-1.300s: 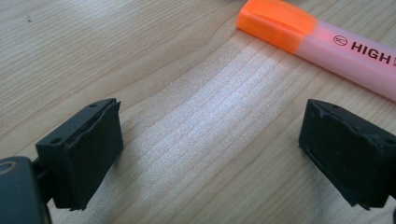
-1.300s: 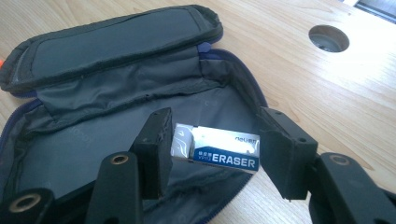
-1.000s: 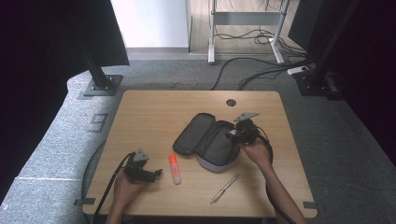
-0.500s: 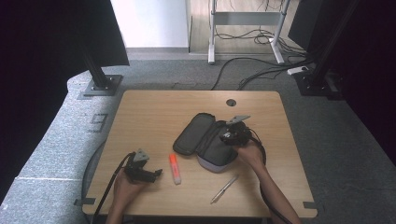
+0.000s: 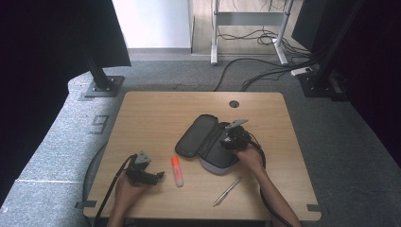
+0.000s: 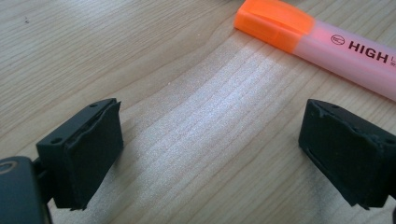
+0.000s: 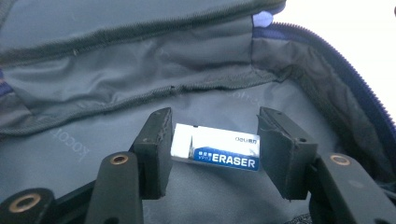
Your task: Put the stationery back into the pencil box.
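An open dark pencil case (image 5: 203, 139) lies mid-table with its lid folded back to the left. My right gripper (image 5: 228, 141) reaches down into its grey-lined inside (image 7: 116, 88). A white and blue eraser (image 7: 215, 148) is held between the jaws, just above the lining, and my right gripper (image 7: 214, 135) is shut on it. An orange and pink highlighter (image 5: 177, 171) lies on the wood left of the case. Beside it rests my left gripper (image 5: 158, 176), with the highlighter (image 6: 317, 39) just beyond its tips. My left gripper (image 6: 215, 149) is open, with bare wood between its jaws.
A silver pen (image 5: 227, 191) lies near the front edge, in front of the case. The wooden table (image 5: 156, 113) has a round cable hole (image 5: 234, 103) at the back. Cables trail from both grippers over the front edge.
My right gripper has moved left and down, from the case's right rim into its open inside. The left gripper has stayed where it was.
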`<state>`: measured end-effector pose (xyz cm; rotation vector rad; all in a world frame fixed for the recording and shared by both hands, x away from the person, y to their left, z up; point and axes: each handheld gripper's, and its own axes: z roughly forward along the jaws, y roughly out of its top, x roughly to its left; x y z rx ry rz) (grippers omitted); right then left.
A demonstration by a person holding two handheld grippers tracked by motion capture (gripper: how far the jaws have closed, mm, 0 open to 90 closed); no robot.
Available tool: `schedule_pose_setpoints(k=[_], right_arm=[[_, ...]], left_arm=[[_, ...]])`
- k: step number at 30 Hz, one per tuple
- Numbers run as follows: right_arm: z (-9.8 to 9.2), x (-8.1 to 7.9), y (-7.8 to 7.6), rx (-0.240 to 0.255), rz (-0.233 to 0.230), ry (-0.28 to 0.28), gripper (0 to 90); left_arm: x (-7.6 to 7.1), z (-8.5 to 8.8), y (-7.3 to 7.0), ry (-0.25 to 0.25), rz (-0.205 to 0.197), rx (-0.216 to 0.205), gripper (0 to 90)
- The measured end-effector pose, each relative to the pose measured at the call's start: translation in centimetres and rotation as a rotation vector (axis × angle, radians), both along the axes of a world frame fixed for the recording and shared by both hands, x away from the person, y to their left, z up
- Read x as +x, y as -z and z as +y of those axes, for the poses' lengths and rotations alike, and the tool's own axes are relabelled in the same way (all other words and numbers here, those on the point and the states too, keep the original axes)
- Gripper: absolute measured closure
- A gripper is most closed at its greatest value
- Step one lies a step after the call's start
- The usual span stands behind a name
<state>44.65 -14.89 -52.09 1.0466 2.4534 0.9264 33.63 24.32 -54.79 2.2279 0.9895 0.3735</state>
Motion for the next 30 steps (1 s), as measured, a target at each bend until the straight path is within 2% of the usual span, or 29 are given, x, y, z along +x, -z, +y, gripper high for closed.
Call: schedule_pose_setpoints(k=[8,11,19,30], right_arm=[[-0.1,0.2,0.4,-0.005,0.013,-0.001,45.0],[-0.2,0.2,0.3,0.009,0.017,0.002,39.7],[-0.1,-0.1,-0.5,0.012,0.005,0.001,33.0],[-0.7,-1.0,-1.9,0.018,-0.013,-0.014,31.3]], left_arm=[[0.0,0.0,0.0,0.001,0.000,0.000,6.1],[0.0,0.0,0.0,0.001,0.001,0.000,6.1],[0.0,0.0,0.0,0.001,0.000,0.000,6.1],[0.0,0.0,0.0,0.001,0.000,0.000,6.1]])
